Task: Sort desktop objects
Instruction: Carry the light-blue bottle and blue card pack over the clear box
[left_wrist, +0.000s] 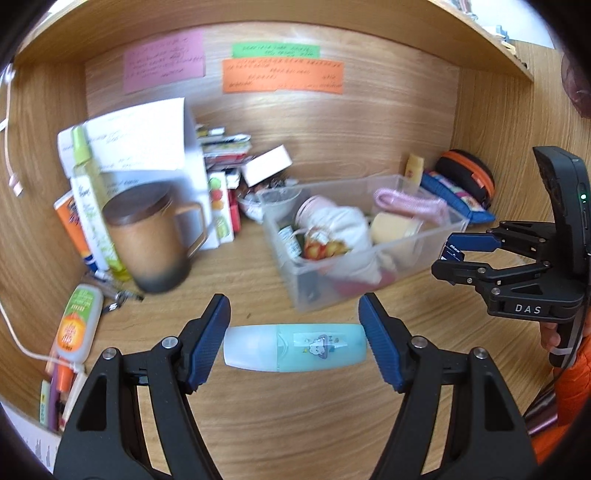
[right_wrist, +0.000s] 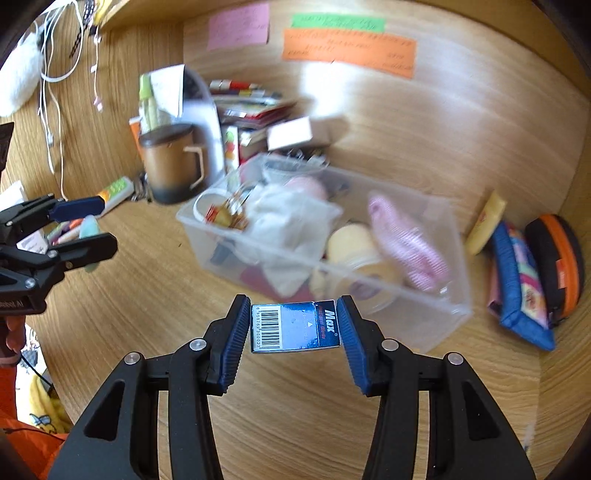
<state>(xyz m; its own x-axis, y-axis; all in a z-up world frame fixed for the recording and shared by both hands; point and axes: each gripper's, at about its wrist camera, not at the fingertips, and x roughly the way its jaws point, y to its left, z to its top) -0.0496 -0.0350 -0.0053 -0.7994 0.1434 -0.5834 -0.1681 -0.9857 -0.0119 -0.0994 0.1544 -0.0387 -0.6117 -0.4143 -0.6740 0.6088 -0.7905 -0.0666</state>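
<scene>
Two claws hang over the wooden worktop (left_wrist: 258, 291), each with something clamped between its blue pads. On the left, the left claw (left_wrist: 294, 345) points forward and level toward the far wall, its jaws spread wide and pressed against the two ends of a pale blue bottle (left_wrist: 295, 347) that lies crosswise between them, white cap to the left. Seen from the right wrist, this claw (right_wrist: 83, 221) enters from the left edge, held sideways, the bottle's tip (right_wrist: 89, 226) just showing between its pads. Beyond it, far left, a brown lidded mug (left_wrist: 155, 240) stands before a stack of boxes and papers. In the middle sits a clear plastic bin (left_wrist: 364, 258), cluttered with cloth, a pink cable and small jars. To the right, the right claw (right_wrist: 293, 328) tilts down toward the bin's near wall (right_wrist: 369, 291), gripping a small dark blue box (right_wrist: 295, 326) with a barcode and "Max" lettering, flat side up. Far right, a blue pouch (right_wrist: 517, 280) and a black-and-orange case (right_wrist: 557, 266) lean against the side wall.
</scene>
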